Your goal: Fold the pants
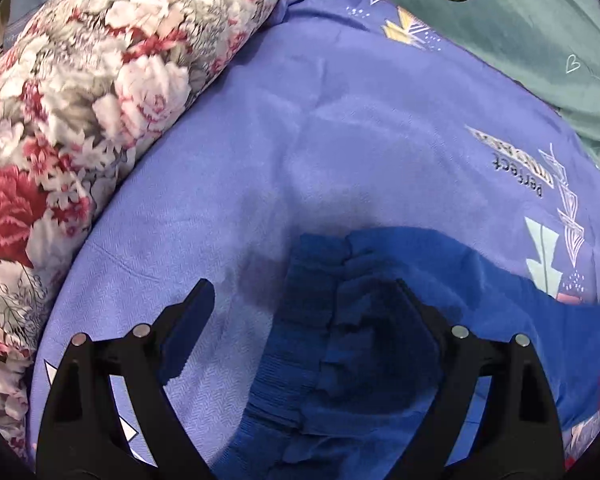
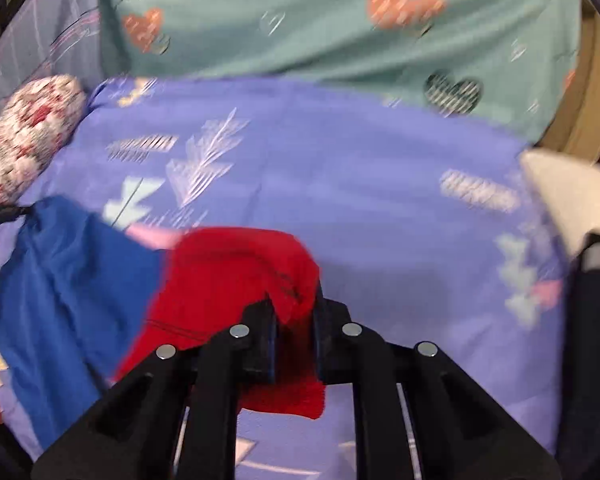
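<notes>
The pants [image 1: 364,320] are blue with a red part, lying on a purple printed bedsheet [image 1: 300,140]. In the left wrist view my left gripper [image 1: 304,296] is open, its fingers spread on either side of the ribbed blue cuffs [image 1: 316,280], just above them. In the right wrist view my right gripper [image 2: 294,312] is shut on the red part of the pants [image 2: 236,272], which is lifted and bunched. The blue part [image 2: 72,280] trails to the left. That view is motion-blurred.
A rolled floral quilt [image 1: 80,100] lies along the left of the sheet. A teal sheet with hearts [image 2: 320,20] covers the far side. A white cloth [image 2: 568,196] sits at the right edge, by a wooden bed frame [image 2: 592,92].
</notes>
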A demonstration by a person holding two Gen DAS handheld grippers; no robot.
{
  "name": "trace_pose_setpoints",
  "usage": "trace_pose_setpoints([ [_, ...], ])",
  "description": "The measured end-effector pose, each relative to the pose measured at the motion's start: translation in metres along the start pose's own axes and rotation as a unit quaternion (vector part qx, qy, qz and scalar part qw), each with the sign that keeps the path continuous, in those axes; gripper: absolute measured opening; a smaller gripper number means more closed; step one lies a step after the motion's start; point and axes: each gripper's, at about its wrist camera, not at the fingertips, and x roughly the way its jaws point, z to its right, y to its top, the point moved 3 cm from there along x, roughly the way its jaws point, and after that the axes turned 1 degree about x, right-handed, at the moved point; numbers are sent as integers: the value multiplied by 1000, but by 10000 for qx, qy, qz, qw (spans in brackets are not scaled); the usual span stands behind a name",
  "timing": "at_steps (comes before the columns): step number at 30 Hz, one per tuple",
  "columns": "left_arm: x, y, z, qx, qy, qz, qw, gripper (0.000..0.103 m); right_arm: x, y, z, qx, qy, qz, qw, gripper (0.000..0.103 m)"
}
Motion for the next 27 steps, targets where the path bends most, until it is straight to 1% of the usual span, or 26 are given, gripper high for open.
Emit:
trace_pose_setpoints([
  [1, -1, 0, 0, 3, -8, 16, 10000, 90, 7, 3, 6, -102, -312, -131, 9994, 19],
  [2, 1, 2, 1, 5, -1, -2, 10000, 90, 16, 1, 11, -141, -546, -249, 9981, 32],
  [3, 5, 3, 2, 16, 17, -40, 10000, 90, 26, -3, 13, -175, -688, -348, 9969, 56],
  [4, 10, 5, 4, 38, 49, -94, 9999, 90, 43, -12, 16, -223, -859, -510, 9947, 64],
  [5, 16, 6, 6, 66, 78, -150, 9998, 90, 52, -22, 21, -200, -876, -605, 9941, 68],
  [7, 27, 5, 8, 104, 91, -270, 9995, 90, 70, -44, 35, 170, -722, -814, 9939, 68],
  [9, 35, 5, 12, 135, 48, -347, 9993, 90, 73, -61, 56, 624, -527, -823, 9933, 68],
  [11, 38, 6, 19, 241, 15, -366, 9990, 90, 73, -72, 81, 1120, -261, -848, 9897, 68],
  [13, 43, 5, 24, 347, 96, -406, 9985, 88, 77, -78, 96, 1554, 41, -808, 9845, 68],
  [15, 46, 2, 26, 321, 59, -500, 9982, 81, 82, -76, 100, 1803, 446, -738, 9798, 68],
  [16, 44, 2, 28, 340, 4, -491, 9982, 71, 86, -76, 96, 1794, 584, -732, 9793, 68],
  [17, 41, 1, 32, 414, 10, -471, 9980, 61, 93, -71, 89, 1702, 677, -765, 9801, 68],
  [18, 37, 0, 39, 563, 105, -416, 9975, 56, 102, -68, 82, 1573, 659, -869, 9815, 68],
  [19, 35, -1, 43, 656, 163, -376, 9970, 47, 113, -68, 73, 1460, 610, -1012, 9822, 68],
  [20, 31, -4, 46, 724, 213, -335, 9966, 43, 118, -68, 67, 1402, 636, -1102, 9819, 65],
  [21, 28, -6, 49, 760, 249, -302, 9963, 42, 122, -67, 58, 1320, 739, -1136, 9819, 46],
  [22, 26, -7, 49, 768, 254, -276, 9963, 40, 120, -66, 52, 1227, 836, -1078, 9830, 33],
  [23, 22, -7, 48, 737, 219, -239, 9967, 38, 115, -63, 43, 1015, 750, -969, 9873, 23],
  [24, 20, -7, 46, 695, 190, -210, 9972, 37, 110, -60, 37, 879, 702, -877, 9898, 17],
  [25, 18, -7, 43, 614, 130, -199, 9978, 35, 105, -58, 35, 878, 789, -801, 9898, 15],
  [27, 12, -5, 38, 472, 33, -150, 9988, 33, 96, -55, 43, 1095, 885, -654, 9879, 14],
])
